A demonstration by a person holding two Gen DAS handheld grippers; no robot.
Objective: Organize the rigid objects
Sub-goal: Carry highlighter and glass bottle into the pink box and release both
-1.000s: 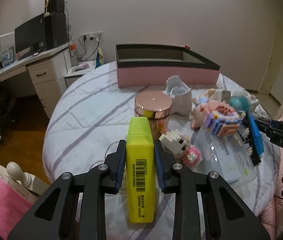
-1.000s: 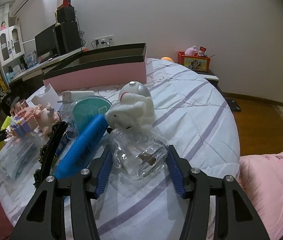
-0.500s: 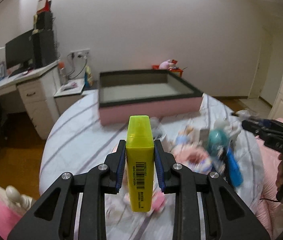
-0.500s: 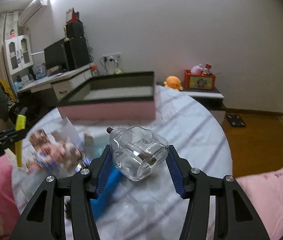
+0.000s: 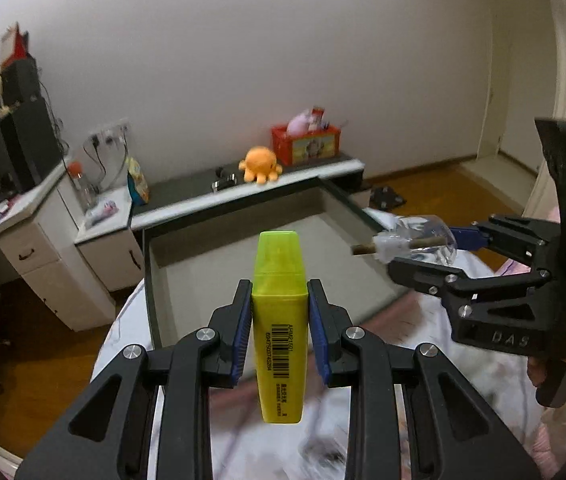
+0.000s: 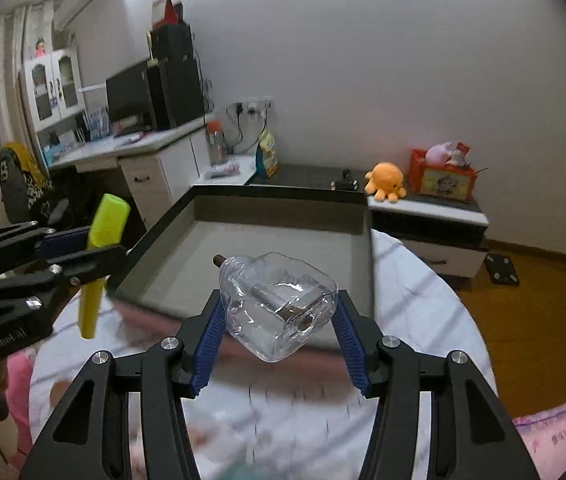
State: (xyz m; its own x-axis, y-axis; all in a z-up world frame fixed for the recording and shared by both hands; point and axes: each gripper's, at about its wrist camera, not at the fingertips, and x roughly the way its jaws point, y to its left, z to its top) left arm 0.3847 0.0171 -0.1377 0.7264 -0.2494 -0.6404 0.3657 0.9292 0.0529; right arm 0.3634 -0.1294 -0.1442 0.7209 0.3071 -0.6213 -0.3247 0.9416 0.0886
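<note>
My left gripper (image 5: 279, 312) is shut on a yellow highlighter (image 5: 279, 320) with a barcode, held upright in the air; the same marker (image 6: 101, 256) shows at the left of the right wrist view. My right gripper (image 6: 277, 320) is shut on a clear glass bottle (image 6: 279, 304) with a cork, lifted off the bed; the bottle (image 5: 415, 240) also shows at the right of the left wrist view. Both hover at the near edge of the open box (image 6: 267, 248), which has pink outer walls, a dark rim and a bare grey floor.
The box sits on a round bed with a white, purple-striped cover (image 6: 415, 280). Blurred toys lie below the grippers (image 6: 155, 452). Behind the box are a low cabinet with an orange plush octopus (image 6: 385, 182), a red box (image 6: 443, 176), and a desk (image 6: 131, 148).
Both grippers rose off the bed and moved forward to the box with their objects still held. The pile of toys has dropped out of view below them.
</note>
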